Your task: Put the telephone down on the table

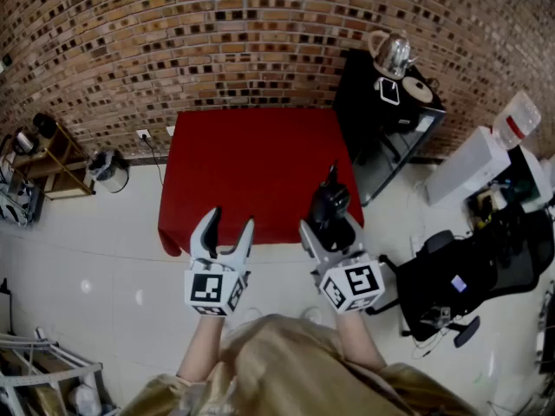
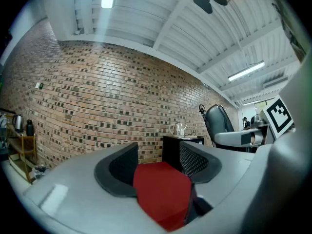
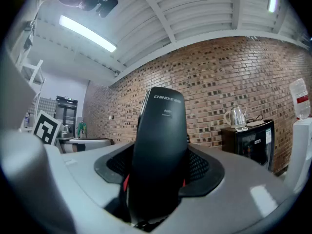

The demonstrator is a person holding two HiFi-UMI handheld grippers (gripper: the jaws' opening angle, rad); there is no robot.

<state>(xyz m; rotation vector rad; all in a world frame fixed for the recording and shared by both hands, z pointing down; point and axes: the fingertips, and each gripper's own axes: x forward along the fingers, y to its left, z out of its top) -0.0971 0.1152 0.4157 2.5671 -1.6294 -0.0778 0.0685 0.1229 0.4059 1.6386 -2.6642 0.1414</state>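
Note:
My right gripper [image 1: 327, 224] is shut on a black telephone handset [image 1: 330, 204], held level near the front right corner of the red table [image 1: 251, 167]. In the right gripper view the telephone handset [image 3: 160, 145] stands upright between the padded jaws and fills the middle of the picture. My left gripper [image 1: 231, 231] is open and holds nothing, at the table's front edge. In the left gripper view the red table [image 2: 163, 191] shows through the gap of that gripper [image 2: 158, 165].
A black cabinet [image 1: 381, 120] with a glass kettle [image 1: 395, 55] stands right of the table against the brick wall. A black office chair [image 1: 451, 284] and a white water dispenser [image 1: 486, 159] are at the right. A wooden shelf [image 1: 48, 159] is at the left.

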